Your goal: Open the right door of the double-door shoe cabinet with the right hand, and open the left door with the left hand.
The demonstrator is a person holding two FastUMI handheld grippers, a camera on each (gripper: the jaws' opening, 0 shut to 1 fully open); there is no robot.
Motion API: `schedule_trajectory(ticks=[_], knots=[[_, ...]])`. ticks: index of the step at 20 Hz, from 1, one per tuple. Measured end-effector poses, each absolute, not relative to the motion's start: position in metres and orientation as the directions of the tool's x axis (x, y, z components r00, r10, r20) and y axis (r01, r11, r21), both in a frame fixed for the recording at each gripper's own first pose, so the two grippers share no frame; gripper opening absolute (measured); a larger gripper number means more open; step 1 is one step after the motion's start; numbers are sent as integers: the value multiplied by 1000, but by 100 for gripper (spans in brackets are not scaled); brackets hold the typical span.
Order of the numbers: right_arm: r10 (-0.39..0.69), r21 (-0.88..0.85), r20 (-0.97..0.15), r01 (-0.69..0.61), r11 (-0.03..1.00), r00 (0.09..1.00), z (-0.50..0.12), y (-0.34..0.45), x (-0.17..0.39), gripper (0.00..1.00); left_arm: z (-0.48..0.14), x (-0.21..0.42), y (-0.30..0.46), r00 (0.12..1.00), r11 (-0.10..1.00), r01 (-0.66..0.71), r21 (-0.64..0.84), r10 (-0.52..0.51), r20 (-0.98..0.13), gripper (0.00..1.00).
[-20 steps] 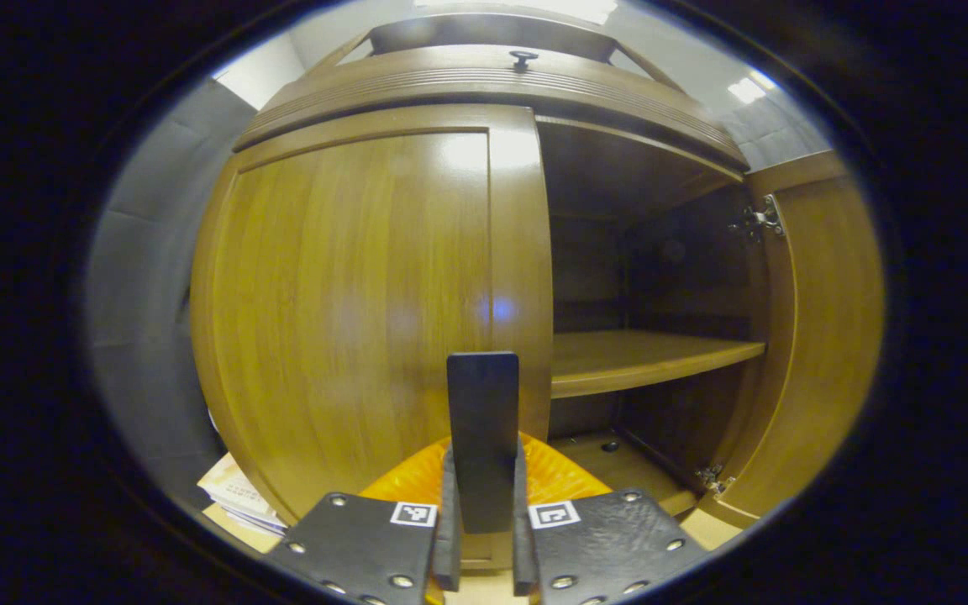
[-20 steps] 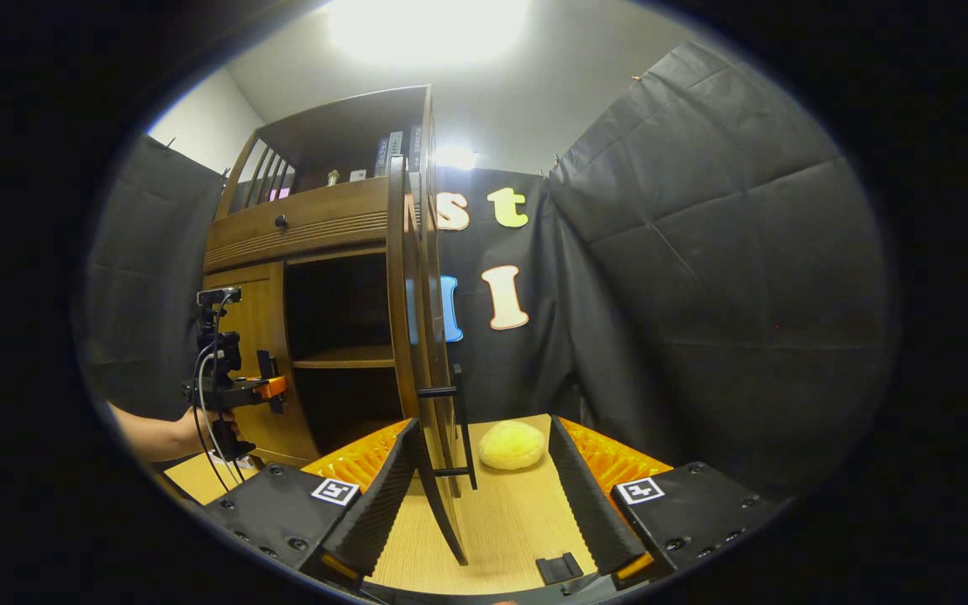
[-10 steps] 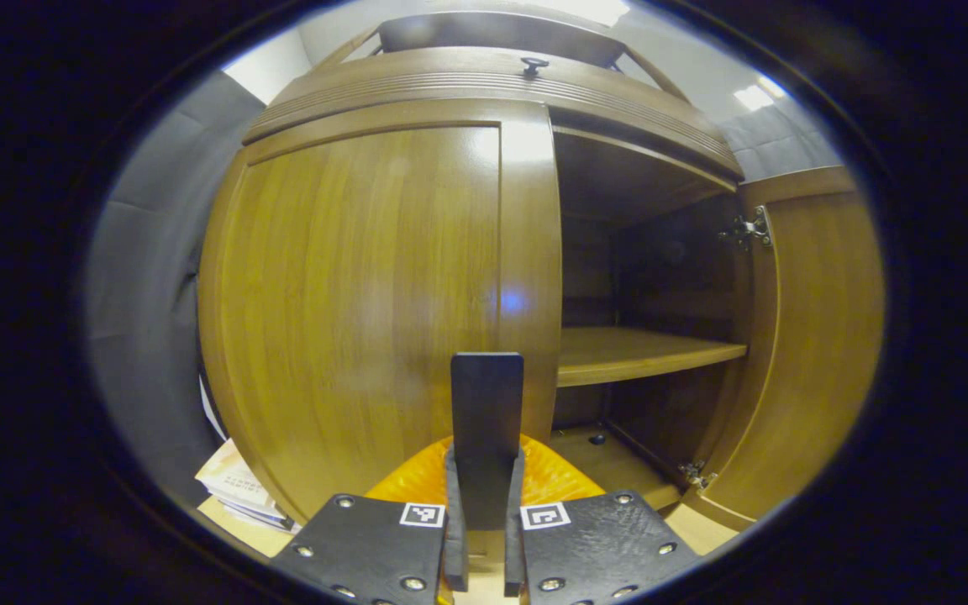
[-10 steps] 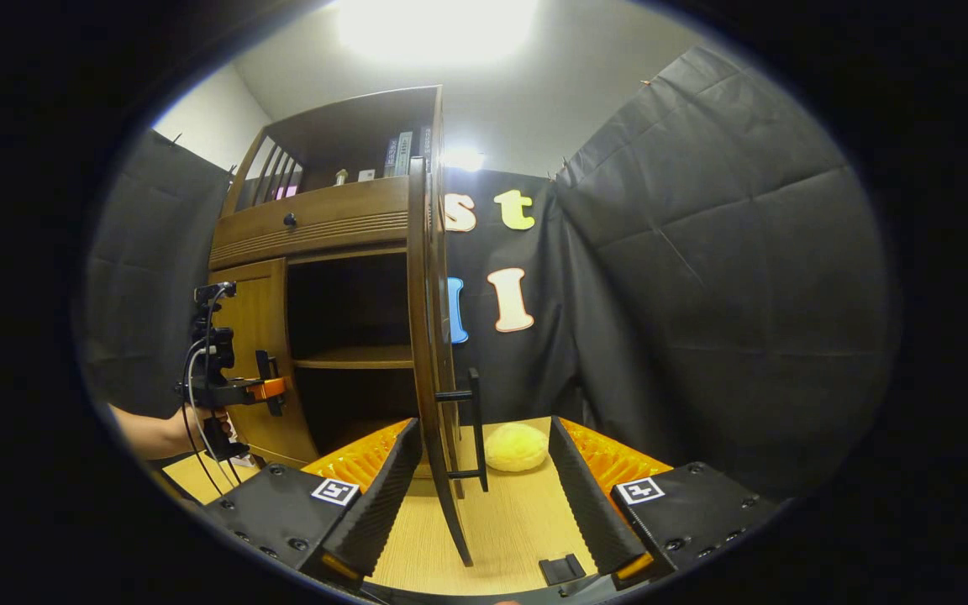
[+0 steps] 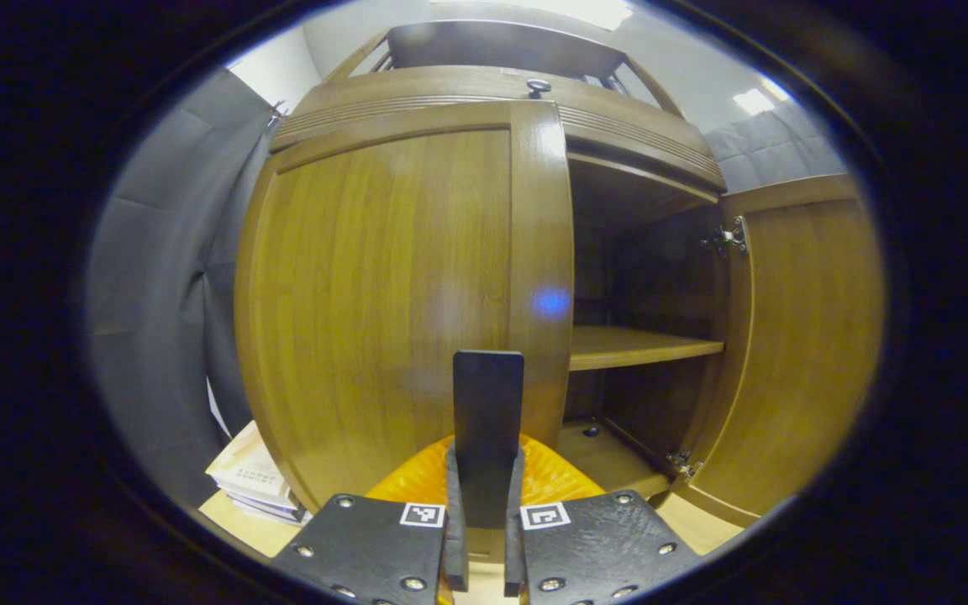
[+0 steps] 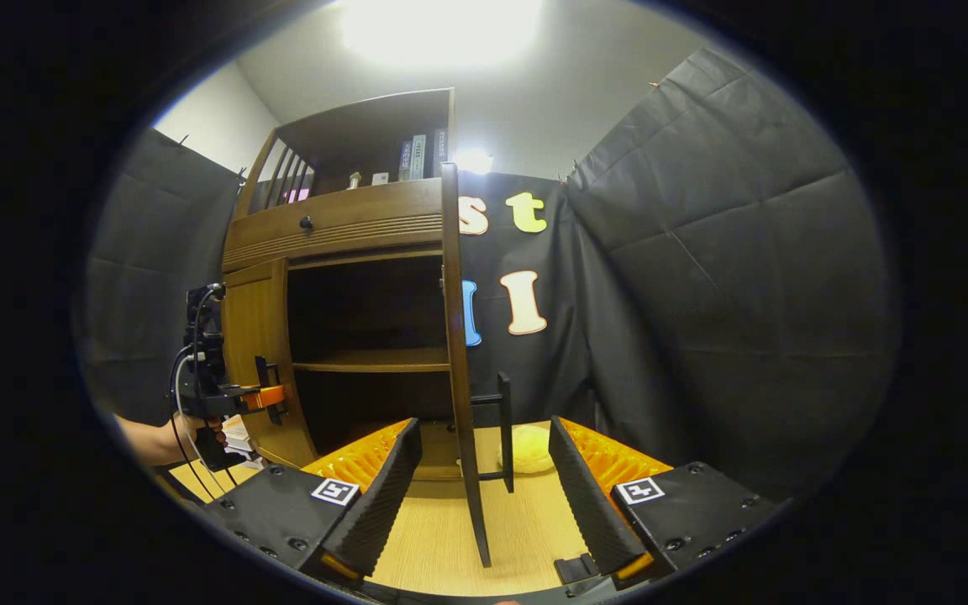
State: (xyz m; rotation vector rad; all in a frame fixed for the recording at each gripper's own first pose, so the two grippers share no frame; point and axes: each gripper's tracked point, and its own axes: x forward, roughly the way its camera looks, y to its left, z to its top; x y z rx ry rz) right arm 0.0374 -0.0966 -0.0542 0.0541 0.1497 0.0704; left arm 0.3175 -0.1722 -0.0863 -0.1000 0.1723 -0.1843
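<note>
Your left tool (image 5: 484,538) is clamped on the left door's handle (image 5: 487,420); your right tool (image 6: 484,496) gapes apart around the swung-out right door (image 6: 460,370).

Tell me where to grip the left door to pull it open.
Grip the left door by its upright bar handle near the free inner edge, coming straight at the front. The left gripper fingers already close on that bar; it stands off the panel, far from the hinges, likely easing the pull.
</note>
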Motion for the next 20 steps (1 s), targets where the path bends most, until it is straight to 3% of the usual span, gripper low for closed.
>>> schedule_trajectory(ticks=[7, 20], knots=[[105, 57, -144, -98, 994, 984, -51, -81, 31, 95, -82, 282, -152, 969, 978, 170, -117, -188, -161, 17], [186, 67, -122, -179, 982, 975, -47, -34, 26, 92, -75, 223, -101, 974, 981, 145, -132, -165, -156, 17]])
